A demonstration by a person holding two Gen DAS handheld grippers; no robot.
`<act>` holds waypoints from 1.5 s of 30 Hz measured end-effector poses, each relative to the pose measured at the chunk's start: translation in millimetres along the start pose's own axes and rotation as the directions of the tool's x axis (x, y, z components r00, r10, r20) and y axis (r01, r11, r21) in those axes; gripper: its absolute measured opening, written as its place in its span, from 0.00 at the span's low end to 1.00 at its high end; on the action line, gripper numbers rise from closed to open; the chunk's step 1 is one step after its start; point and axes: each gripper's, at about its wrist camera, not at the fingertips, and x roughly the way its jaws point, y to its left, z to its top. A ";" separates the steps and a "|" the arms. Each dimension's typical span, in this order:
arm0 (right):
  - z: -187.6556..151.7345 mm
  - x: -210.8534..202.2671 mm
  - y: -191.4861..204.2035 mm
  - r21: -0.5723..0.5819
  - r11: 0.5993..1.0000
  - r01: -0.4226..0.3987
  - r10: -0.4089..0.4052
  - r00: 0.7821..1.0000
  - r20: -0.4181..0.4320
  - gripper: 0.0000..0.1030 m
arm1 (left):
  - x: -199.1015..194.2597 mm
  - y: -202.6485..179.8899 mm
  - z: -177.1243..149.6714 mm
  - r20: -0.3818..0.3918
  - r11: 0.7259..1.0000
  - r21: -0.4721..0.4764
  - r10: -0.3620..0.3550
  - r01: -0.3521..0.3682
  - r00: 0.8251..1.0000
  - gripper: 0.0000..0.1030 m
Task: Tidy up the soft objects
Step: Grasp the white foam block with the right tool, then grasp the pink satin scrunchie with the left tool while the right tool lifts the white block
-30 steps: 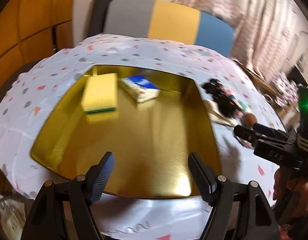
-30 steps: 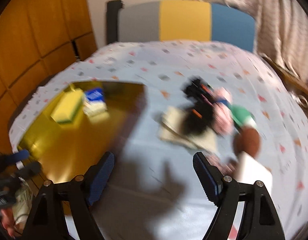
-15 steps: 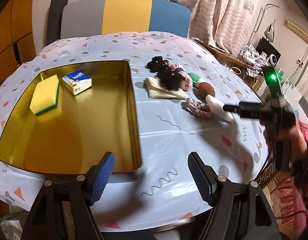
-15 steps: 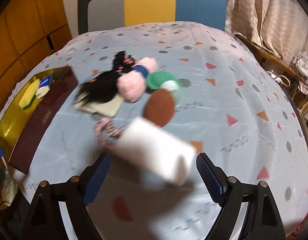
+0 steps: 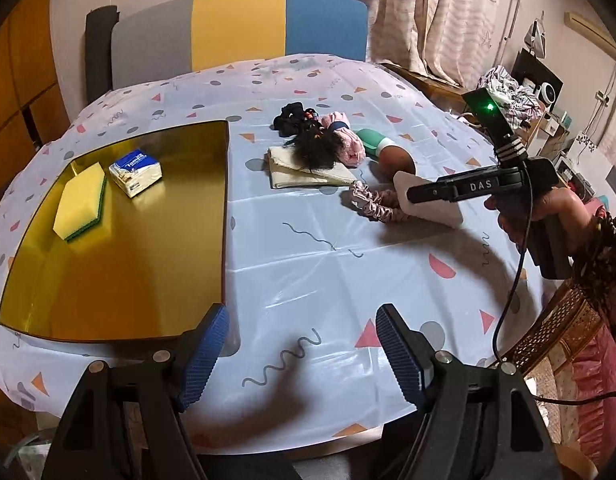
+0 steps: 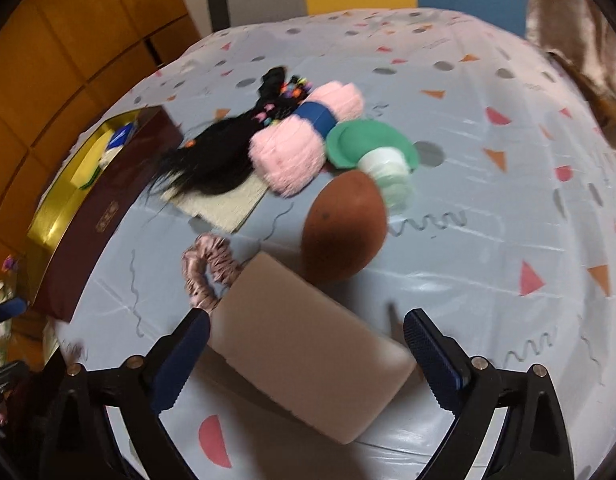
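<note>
1. Since a second ago both our views have swung away from the gold tray (image 5: 120, 248): our left gripper (image 5: 302, 356), which then looked straight down into the tray, now hangs over the patterned tablecloth (image 5: 348, 264) just off the tray's near right corner, and our right gripper (image 6: 306, 354) has come down over the white foam block (image 6: 308, 348).
2. Our right gripper's jaws are opening, with the block lying between them; the pads do not appear to press on it yet. Our left gripper stands open with nothing in it.
3. The tray already holds a yellow sponge (image 5: 81, 206) and a tissue pack (image 5: 136, 172) toward its far left corner.
4. The rest sits in a cluster to the right of the tray: the block nearest us, a pink scrunchie (image 6: 206, 272) touching its left end, a brown sponge ball (image 6: 344, 226) just behind, then a pink yarn skein (image 6: 304, 148), a black hairpiece (image 6: 216, 160) on a folded cloth (image 6: 224, 202), and a green-and-white piece (image 6: 372, 148).
5. We judge the block is the next pick: two items are sorted, and most of the pile still waits.
</note>
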 end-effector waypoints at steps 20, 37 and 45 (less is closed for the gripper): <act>-54.3 -32.1 -33.0 0.213 0.973 0.084 -0.097 0.994 0.052 0.66 | 46.5 -42.4 38.7 -0.059 1.000 -0.008 0.012 -0.012 0.998 0.74; -115.5 -46.7 2.9 0.402 0.896 0.190 -0.282 0.942 0.184 0.67 | 158.8 -78.4 108.2 -0.211 0.990 -0.139 -0.009 -0.021 0.977 0.74; -118.7 -42.5 8.9 0.392 0.896 0.209 -0.304 0.932 0.199 0.68 | 179.5 -83.4 116.1 -0.180 0.997 -0.076 0.017 -0.031 0.983 0.72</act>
